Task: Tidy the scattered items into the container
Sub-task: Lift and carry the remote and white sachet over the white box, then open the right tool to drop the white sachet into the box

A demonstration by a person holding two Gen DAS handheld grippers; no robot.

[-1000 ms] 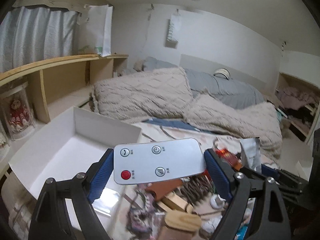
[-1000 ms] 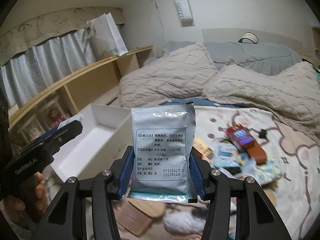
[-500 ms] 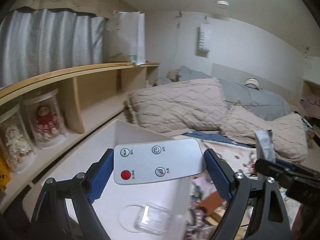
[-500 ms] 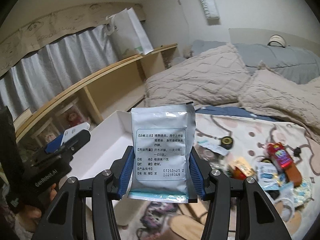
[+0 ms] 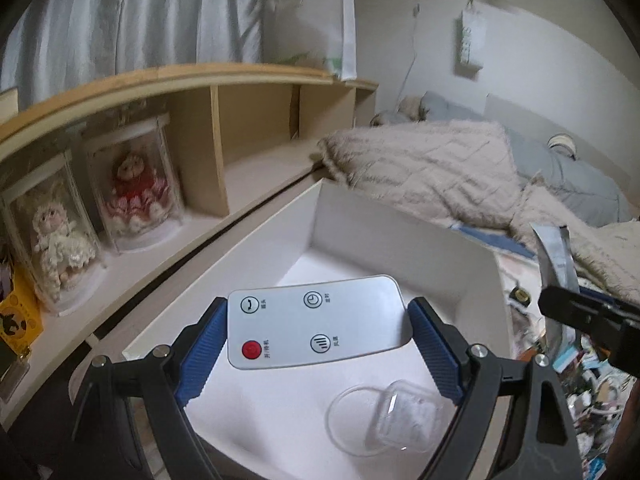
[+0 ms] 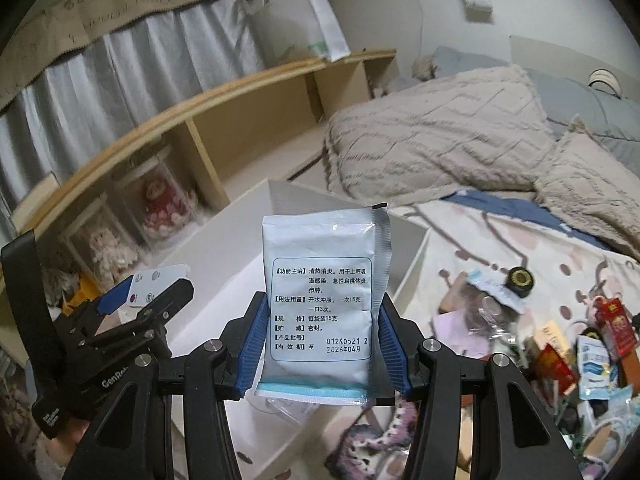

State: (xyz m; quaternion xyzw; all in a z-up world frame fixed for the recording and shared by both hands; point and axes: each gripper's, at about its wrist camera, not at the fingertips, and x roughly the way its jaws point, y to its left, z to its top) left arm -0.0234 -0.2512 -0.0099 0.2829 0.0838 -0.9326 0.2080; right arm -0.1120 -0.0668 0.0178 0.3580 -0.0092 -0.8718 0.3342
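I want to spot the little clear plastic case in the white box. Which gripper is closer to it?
Left. The left gripper hangs right above the clear case; the right gripper is off beside the box.

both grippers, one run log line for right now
left gripper: shut on remote, over white box | right gripper: shut on sachet, near box | in box: clear case
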